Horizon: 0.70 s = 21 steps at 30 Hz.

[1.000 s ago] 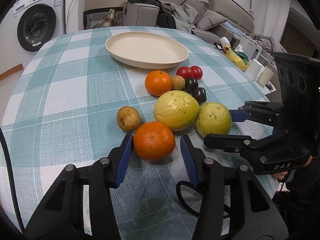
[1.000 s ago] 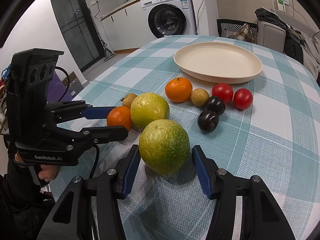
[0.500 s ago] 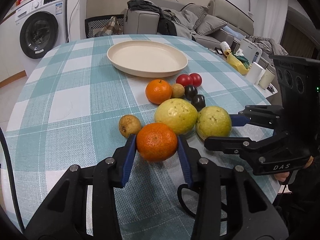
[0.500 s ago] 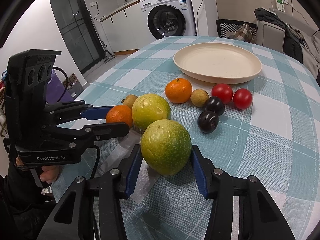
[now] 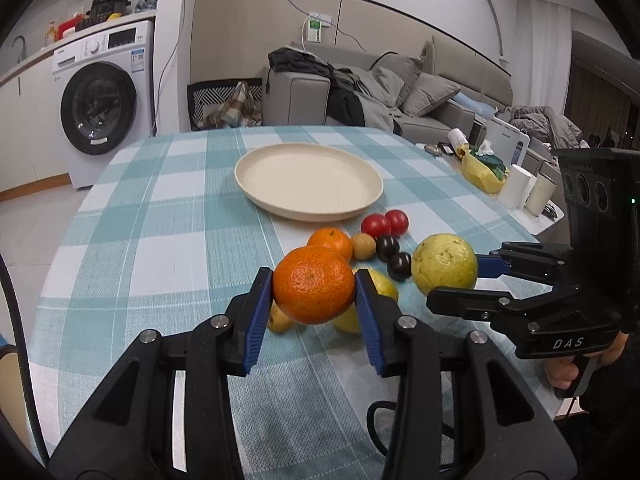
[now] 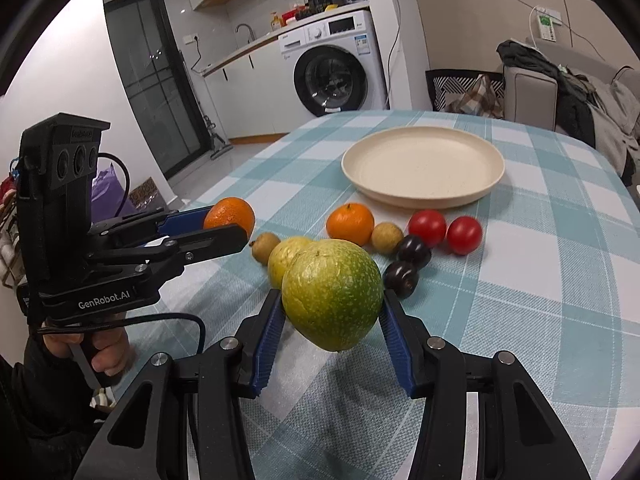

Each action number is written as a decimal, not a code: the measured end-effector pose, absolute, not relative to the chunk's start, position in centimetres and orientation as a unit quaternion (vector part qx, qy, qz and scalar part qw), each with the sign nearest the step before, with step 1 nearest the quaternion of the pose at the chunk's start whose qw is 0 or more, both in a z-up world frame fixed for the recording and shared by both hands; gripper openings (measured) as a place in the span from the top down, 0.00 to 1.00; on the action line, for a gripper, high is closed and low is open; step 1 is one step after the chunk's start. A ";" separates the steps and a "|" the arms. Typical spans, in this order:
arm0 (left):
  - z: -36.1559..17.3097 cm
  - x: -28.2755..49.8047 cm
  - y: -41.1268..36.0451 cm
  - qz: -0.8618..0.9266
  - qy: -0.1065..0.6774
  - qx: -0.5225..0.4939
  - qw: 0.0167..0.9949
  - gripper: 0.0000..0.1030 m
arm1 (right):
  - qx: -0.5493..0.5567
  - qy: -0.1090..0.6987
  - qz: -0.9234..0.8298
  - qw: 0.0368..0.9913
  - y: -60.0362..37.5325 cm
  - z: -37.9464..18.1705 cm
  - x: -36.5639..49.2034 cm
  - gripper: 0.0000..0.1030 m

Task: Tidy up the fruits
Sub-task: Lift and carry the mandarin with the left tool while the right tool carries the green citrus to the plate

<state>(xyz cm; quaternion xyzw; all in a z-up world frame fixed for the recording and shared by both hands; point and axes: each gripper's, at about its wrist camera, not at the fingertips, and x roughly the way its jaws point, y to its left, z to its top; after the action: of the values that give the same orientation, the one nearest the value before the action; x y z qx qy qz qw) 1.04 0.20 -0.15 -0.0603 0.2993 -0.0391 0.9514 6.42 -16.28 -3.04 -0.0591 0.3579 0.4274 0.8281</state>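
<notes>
The plate (image 5: 308, 180) lies on the table (image 5: 160, 240) at twelve o'clock, past the fruit. Just before its rim sit two tomatoes (image 5: 385, 223) side by side. Nearer, an orange (image 5: 331, 242) lies at nine o'clock of a small round fruit (image 5: 363, 246), with two plums (image 5: 394, 256) at that fruit's three to four o'clock. A guava (image 6: 290, 258) lies nearer still, a small fruit (image 6: 265, 247), perhaps a kiwi, at its nine o'clock.
</notes>
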 end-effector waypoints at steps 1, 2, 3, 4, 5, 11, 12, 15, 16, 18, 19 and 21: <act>0.0 1.1 0.1 -0.037 0.296 -0.057 0.953 0.63 | -0.060 0.353 0.423 0.832 -16.3 -2.9 6.5 0.52; 0.0 1.2 0.1 -0.036 0.293 -0.054 0.954 0.63 | -0.060 0.349 0.420 0.836 -16.3 -2.8 6.5 0.52; 0.1 1.4 0.0 -0.036 0.290 -0.052 0.955 0.63 | -0.057 0.346 0.418 0.838 -16.3 -2.6 6.6 0.52; 0.2 1.5 0.0 -0.036 0.287 -0.051 0.956 0.63 | -0.053 0.344 0.416 0.840 -16.3 -2.5 6.8 0.52; 0.3 1.7 0.0 -0.037 0.285 -0.050 0.957 0.63 | -0.050 0.343 0.415 0.841 -16.4 -2.4 6.9 0.52; 0.9 3.0 0.1 -0.034 0.274 -0.044 0.960 0.63 | -0.039 0.330 0.403 0.852 -16.4 -1.8 8.0 0.52; 0.9 3.3 0.1 -0.035 0.273 -0.046 0.960 0.63 | -0.036 0.329 0.401 0.854 -16.4 -1.7 8.1 0.52; 0.9 4.1 0.3 -0.036 0.273 -0.048 0.960 0.63 | -0.032 0.327 0.396 0.857 -16.4 -1.7 8.5 0.52; 0.8 4.4 0.4 -0.036 0.273 -0.049 0.960 0.63 | -0.031 0.327 0.394 0.859 -16.5 -1.7 8.6 0.52; 0.7 5.1 0.6 -0.038 0.273 -0.055 0.960 0.63 | -0.026 0.327 0.389 0.861 -16.6 -1.6 9.0 0.52; 0.6 5.4 0.7 -0.037 0.273 -0.056 0.960 0.63 | -0.024 0.327 0.387 0.862 -16.7 -1.5 9.1 0.52; 0.5 6.0 0.8 -0.036 0.272 -0.058 0.960 0.63 | -0.021 0.324 0.383 0.865 -16.8 -1.4 9.3 0.52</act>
<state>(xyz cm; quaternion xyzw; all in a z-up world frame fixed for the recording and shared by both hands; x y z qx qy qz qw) 6.01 0.80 0.54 -0.0584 0.2724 -0.0360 0.9597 9.35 -16.77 -1.43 -0.0212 0.3242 0.3828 0.8648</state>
